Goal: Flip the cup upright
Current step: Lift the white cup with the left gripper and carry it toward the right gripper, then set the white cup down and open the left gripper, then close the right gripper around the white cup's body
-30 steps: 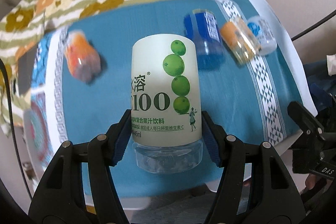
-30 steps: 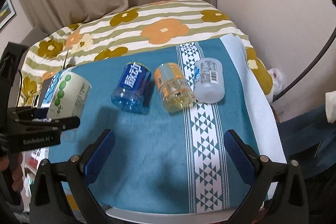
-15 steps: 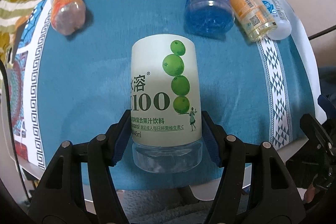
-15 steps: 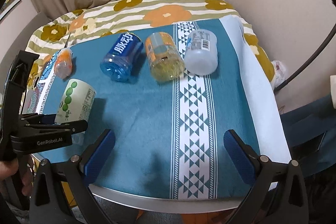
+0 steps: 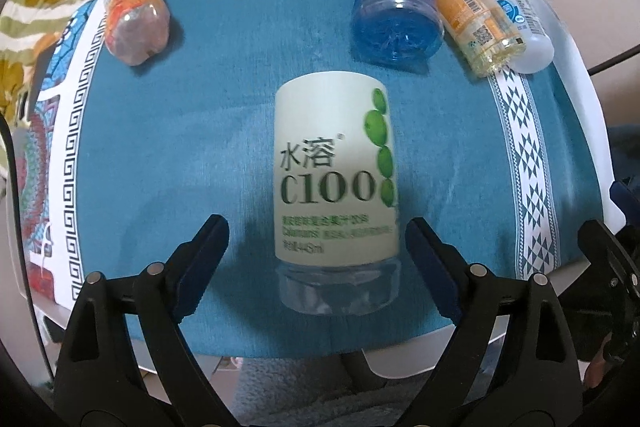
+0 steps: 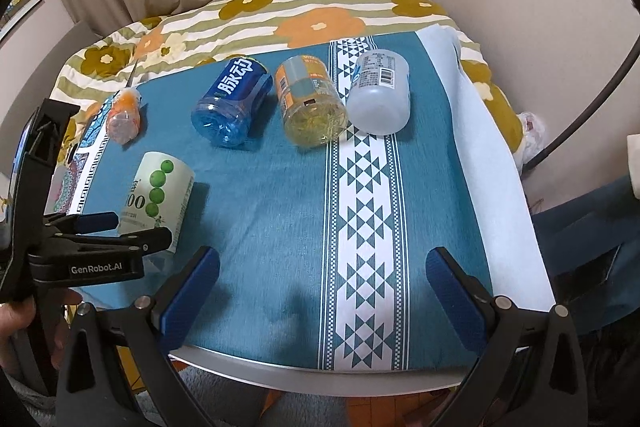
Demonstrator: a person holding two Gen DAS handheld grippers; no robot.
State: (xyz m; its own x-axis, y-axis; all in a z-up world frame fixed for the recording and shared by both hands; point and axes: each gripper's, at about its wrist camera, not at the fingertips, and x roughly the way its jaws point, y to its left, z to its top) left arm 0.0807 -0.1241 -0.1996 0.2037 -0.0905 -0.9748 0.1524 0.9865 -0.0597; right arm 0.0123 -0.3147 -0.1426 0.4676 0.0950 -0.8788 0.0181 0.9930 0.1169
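Note:
The white C100 cup with green dots and a clear base stands upright on the teal cloth near the table's front edge; it also shows in the right wrist view. My left gripper is open, its blue pads apart on either side of the cup's base, not touching it. My right gripper is open and empty above the front middle of the table.
Lying on their sides at the back are an orange cup, a blue cup, a yellow-orange cup and a frosted white cup. A flowered bedspread lies behind the table. The table's front edge is close.
My left gripper has opened and let go of the C100 cup, which now stands on the cloth. The right gripper has barely moved.

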